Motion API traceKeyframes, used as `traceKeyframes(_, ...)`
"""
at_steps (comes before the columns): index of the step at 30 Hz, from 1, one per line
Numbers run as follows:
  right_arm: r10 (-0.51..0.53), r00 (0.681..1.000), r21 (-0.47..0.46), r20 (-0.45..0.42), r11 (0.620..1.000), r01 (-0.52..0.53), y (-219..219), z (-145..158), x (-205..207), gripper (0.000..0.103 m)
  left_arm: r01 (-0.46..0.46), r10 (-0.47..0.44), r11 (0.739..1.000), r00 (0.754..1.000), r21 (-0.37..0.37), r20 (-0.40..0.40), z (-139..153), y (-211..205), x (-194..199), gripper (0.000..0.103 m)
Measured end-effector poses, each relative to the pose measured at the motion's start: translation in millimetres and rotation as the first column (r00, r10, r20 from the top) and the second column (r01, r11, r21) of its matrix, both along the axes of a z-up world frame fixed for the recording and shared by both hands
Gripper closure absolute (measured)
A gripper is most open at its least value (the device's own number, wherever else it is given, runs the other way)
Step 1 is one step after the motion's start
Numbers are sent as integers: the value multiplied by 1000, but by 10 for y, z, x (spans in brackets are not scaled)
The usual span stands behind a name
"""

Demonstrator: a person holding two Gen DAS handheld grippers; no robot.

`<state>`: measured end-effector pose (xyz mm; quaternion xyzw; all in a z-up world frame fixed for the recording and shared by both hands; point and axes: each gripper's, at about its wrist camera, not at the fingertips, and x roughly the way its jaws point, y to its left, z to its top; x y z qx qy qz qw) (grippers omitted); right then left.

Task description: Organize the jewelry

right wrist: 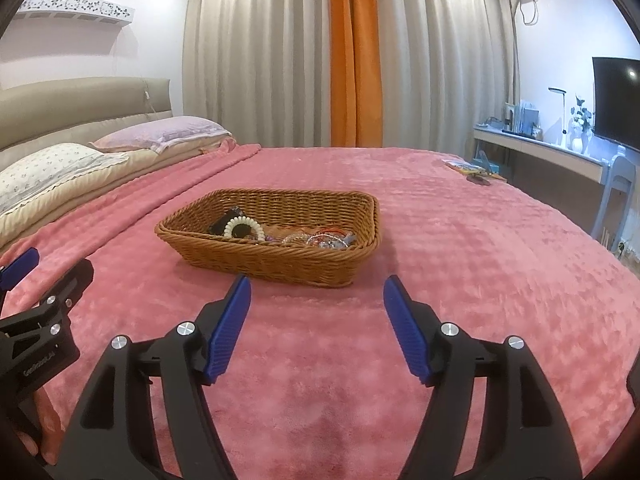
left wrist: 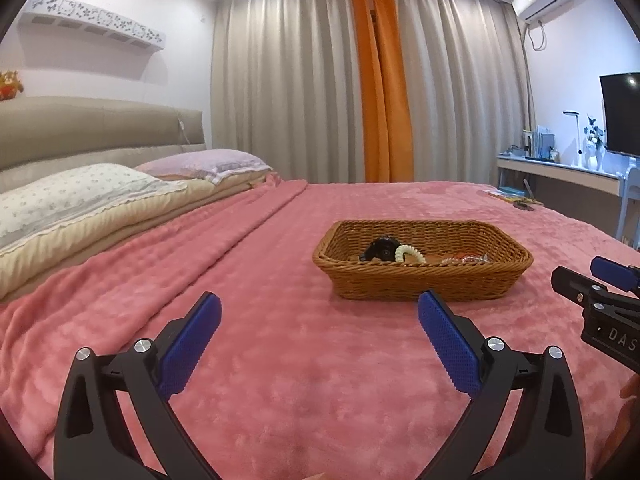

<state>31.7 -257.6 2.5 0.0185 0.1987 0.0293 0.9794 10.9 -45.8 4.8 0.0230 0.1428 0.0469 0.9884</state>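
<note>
Task looked nearly finished. Wicker basket (right wrist: 276, 236) sat mid-bed on pink blanket (right wrist: 460, 264), holding jewelry: white coil band (right wrist: 240, 226), black piece (left wrist: 378, 250), heap of bangles (right wrist: 320, 239), details too small to tell. No loose jewelry seen on blanket. Left gripper (left wrist: 320, 338) spread, empty. Right gripper (right wrist: 318, 326) spread, empty, short of basket.

The wicker basket's (left wrist: 420, 280) near wall hides most jewelry (right wrist: 320, 238) inside.
</note>
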Motion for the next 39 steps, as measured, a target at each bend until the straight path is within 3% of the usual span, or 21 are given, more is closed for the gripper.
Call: traceKeyframes(39, 1, 1000, -12, -6, 1000, -2, 5, -4, 5, 28, 8, -8, 1000, 1000, 3, -22, -16, -3, 18, 7)
